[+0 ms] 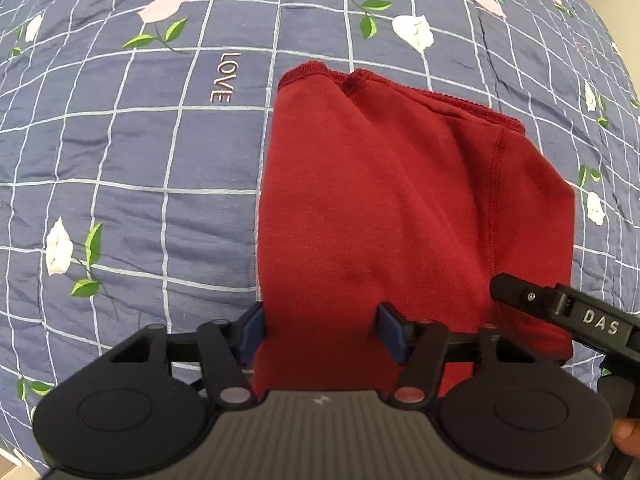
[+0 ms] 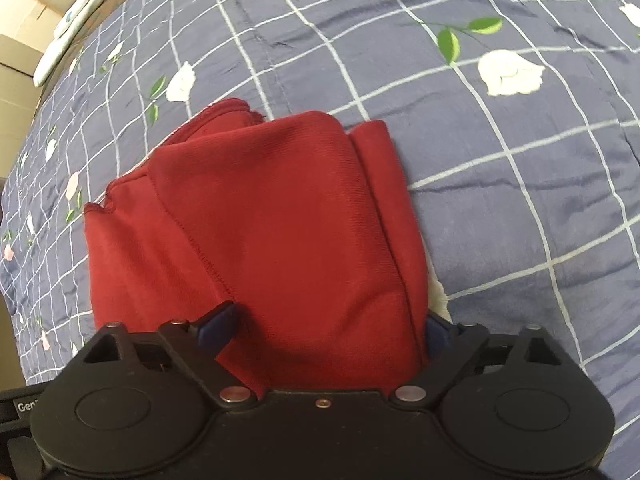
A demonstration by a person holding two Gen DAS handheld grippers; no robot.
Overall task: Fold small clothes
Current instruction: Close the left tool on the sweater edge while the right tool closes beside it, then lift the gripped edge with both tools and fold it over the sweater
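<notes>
On the quilt (image 1: pixel 120 152), blue with a white grid and printed flowers, "LOVE" stitched left of the garment. Left of the red cloth it's bare quilt only.

Red cloth (image 1: pixel 372 200) lies flat mid-quilt, folded over itself, hemmed edges at the far end, a stitched seam running down the right part. Its near edge runs under my left tongs.

My left tongs (image 1: pixel 320 330) point straight down over that near edge. Left blue pad sits at the cloth's left border, right pad over the cloth. Fabric lies between them, but the pads stand apart with visible gaps, not pinching. Released.

Right of that, in the left view, a black finger of my right tongs (image 1: pixel 516 294) reaches in over the cloth's right side. Bit of my hand (image 1: pixel 626 434) shows at the lower right corner.

Right view: same cloth (image 2: pixel 260 220), seen from its other near corner, folded layers stacked, edges bunched at the far left. My right tongs (image 2: pixel 328 326) straddle the near edge: left pad rests on top of the fabric, right pad sits just off the cloth's right border, mostly hidden by it. Wide apart, cloth between, no clamp that I can see. Released too.

Far left of that view: quilt edge, pale wall panels (image 2: pixel 24 20) beyond.
</notes>
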